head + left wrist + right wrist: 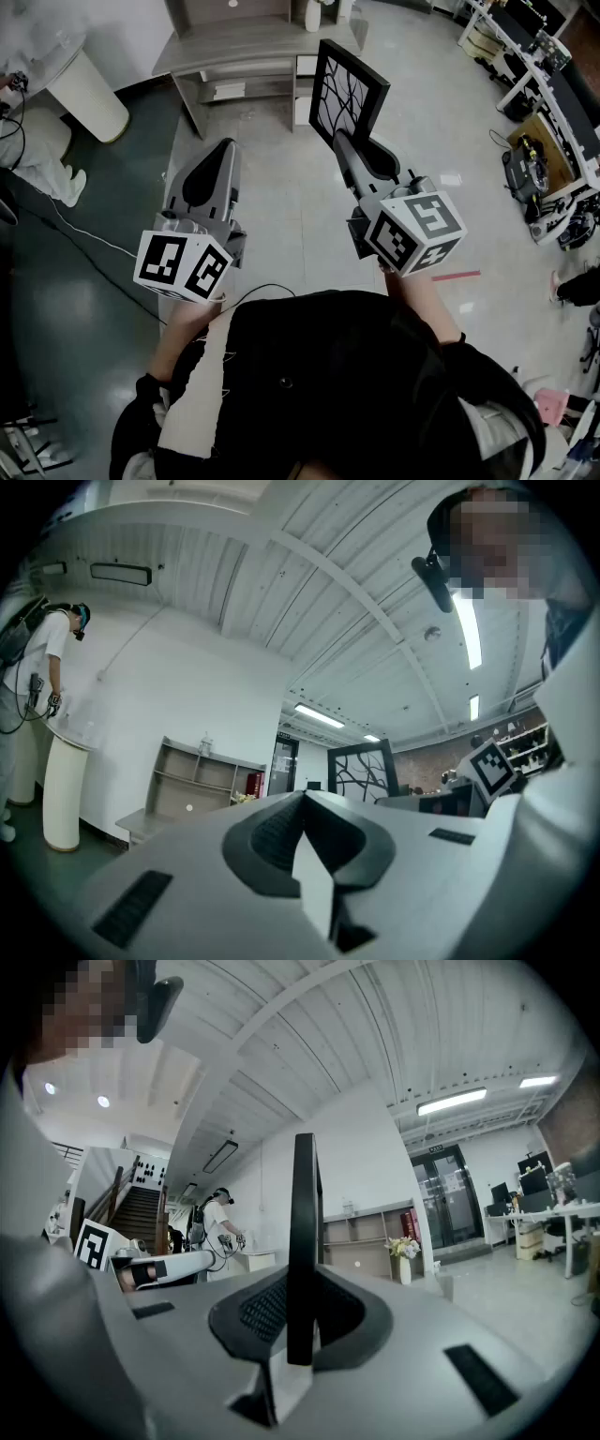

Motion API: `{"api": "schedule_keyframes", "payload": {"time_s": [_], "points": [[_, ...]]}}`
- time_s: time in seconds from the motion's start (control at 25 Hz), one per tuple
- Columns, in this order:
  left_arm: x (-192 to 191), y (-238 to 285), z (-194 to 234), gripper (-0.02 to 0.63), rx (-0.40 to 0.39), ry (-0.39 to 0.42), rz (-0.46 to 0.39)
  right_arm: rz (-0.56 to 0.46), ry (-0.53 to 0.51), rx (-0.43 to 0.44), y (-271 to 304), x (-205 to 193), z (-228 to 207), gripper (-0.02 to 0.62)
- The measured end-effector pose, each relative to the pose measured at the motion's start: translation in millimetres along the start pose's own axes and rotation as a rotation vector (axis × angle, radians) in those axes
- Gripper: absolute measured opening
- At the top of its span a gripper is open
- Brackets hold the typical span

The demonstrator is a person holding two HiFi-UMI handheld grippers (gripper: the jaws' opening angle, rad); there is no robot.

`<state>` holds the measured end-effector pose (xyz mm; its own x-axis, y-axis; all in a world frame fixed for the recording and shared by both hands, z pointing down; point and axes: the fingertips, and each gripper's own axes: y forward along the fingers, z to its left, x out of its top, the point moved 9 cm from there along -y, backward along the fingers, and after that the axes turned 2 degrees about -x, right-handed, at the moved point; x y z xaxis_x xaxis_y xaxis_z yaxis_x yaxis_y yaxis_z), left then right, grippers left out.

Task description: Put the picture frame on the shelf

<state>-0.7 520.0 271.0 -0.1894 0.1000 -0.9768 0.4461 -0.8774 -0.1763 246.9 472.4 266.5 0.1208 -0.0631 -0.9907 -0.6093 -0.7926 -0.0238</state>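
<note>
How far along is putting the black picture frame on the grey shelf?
Done: the black picture frame with branch artwork is lifted, clamped in the right gripper. In hand: carrying it. Left: reaching the grey wooden shelf unit ahead and setting it down.

Picture frame [347,91] — black border, white panel with a black branch pattern — stands upright above the floor, its lower edge clamped in the right gripper [343,142]. Shelf [234,52] — grey, low, with open compartments — stands beyond it, well apart.
</note>
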Motion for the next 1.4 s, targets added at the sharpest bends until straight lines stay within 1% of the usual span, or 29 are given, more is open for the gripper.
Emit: {"api": "schedule_keyframes", "payload": {"time_s": [0.16, 0.36, 0.48, 0.72, 0.92, 1.04, 1.16, 1.2, 1.28, 1.36, 1.4], "points": [[-4, 3, 4, 0.012, -0.002, -0.005, 0.003, -0.002, 0.001, -0.006, 3, -3, -3, 0.051], [-10, 8, 15, 0.012, -0.004, -0.013, 0.004, -0.019, 0.061, -0.002, 9, -11, -8, 0.051], [-16, 17, 17, 0.012, -0.021, -0.020, 0.006, -0.011, 0.070, -0.004, 12, -16, -13, 0.051], [-32, 33, 8, 0.012, -0.064, -0.041, 0.028, 0.014, 0.061, 0.022, 18, -24, -24, 0.051], [-44, 33, -4, 0.012, -0.050, -0.072, 0.025, 0.020, 0.089, 0.056, 11, -29, -35, 0.051], [-46, 51, -15, 0.012, -0.033, -0.094, 0.022, 0.030, 0.069, 0.072, 8, -22, -55, 0.051], [-38, 78, 0, 0.012, -0.057, -0.086, 0.029, 0.033, 0.062, 0.067, 33, -11, -65, 0.051], [-40, 78, -3, 0.012, -0.065, -0.081, 0.035, 0.033, 0.067, 0.064, 32, -12, -66, 0.052], [-53, 66, -29, 0.012, -0.064, -0.084, 0.044, 0.039, 0.080, 0.067, 4, -23, -70, 0.051], [-67, 53, -54, 0.012, -0.054, -0.106, 0.039, 0.050, 0.091, 0.076, -26, -36, -74, 0.051], [-70, 51, -59, 0.012, -0.055, -0.113, 0.033, 0.052, 0.093, 0.077, -33, -39, -75, 0.052]]}}
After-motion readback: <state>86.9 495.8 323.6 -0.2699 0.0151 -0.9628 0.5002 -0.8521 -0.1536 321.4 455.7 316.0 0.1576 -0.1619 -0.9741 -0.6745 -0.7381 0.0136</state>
